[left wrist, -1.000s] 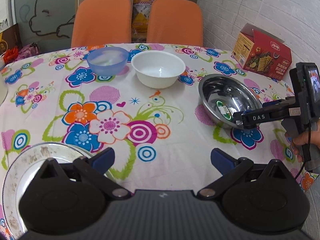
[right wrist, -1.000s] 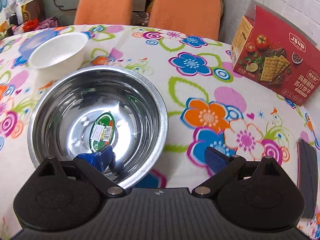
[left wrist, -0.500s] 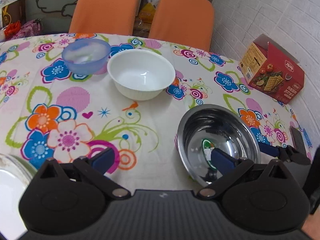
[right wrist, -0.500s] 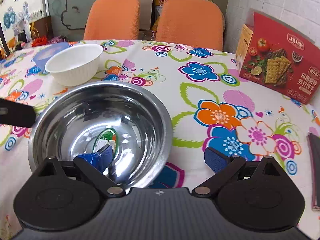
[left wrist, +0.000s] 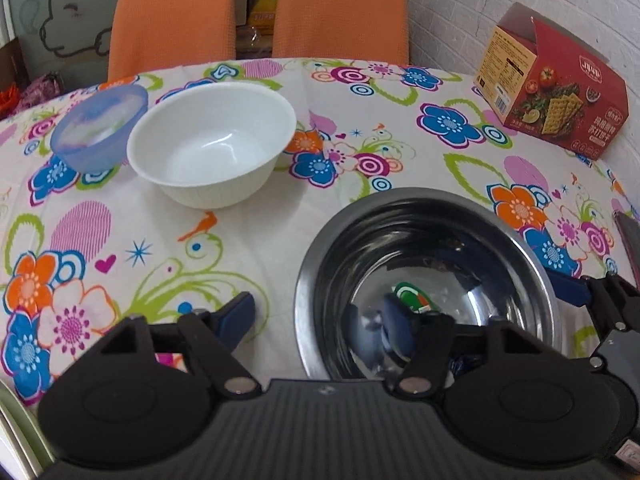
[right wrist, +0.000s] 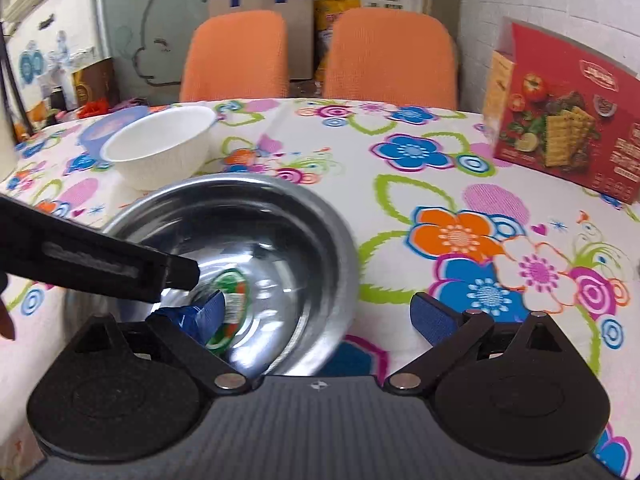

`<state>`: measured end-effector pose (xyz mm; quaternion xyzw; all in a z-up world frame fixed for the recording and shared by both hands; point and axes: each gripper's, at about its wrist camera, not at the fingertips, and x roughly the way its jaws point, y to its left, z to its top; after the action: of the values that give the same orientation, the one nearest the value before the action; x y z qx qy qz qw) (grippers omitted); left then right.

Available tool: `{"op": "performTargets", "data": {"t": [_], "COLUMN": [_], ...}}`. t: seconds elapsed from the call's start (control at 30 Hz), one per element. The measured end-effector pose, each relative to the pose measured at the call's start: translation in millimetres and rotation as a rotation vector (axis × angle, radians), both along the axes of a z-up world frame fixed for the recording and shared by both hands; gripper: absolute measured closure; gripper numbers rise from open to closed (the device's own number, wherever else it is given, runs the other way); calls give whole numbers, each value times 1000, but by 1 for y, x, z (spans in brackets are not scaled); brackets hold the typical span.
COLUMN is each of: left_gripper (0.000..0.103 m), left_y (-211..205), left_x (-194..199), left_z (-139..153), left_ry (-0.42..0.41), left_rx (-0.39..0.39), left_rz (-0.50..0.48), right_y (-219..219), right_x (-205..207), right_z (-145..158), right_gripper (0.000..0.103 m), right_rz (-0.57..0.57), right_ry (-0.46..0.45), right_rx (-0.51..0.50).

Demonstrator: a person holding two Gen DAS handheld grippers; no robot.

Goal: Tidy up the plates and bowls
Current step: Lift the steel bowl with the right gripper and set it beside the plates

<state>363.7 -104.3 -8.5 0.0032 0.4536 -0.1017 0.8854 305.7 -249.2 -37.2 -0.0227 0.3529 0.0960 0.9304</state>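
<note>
Both grippers are wide open, straddling the steel bowl's (left wrist: 428, 280) rim from opposite sides, gripping nothing yet. Left gripper (left wrist: 320, 320) has one finger inside at the bowl's left edge; right gripper (right wrist: 320, 316) does the same at the right edge. The left view alone shows the white bowl (left wrist: 212, 144) and blue bowl (left wrist: 100, 124) clearly beyond.
</note>
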Motion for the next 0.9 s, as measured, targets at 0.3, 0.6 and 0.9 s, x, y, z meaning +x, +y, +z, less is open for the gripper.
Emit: {"op": "performTargets", "data": {"t": [0.3,0.6,0.9], "left_gripper": [72,72,72], "left_y": [9,57,88], "left_x": [-31,-85,-107], "left_z": [7,15,10], "left_ry": [15,2,7], "left_rx": [-17,13,22], "left_rz": [-76,-65,-45], "right_y": [44,85,111], "right_x": [-41,-82,-99], "right_z": [16,21,11], "right_gripper": [21,21,21], "right_rz": [119,180,217], "right_ry": [-52,-33,28], "right_rx": [10,52,59]}}
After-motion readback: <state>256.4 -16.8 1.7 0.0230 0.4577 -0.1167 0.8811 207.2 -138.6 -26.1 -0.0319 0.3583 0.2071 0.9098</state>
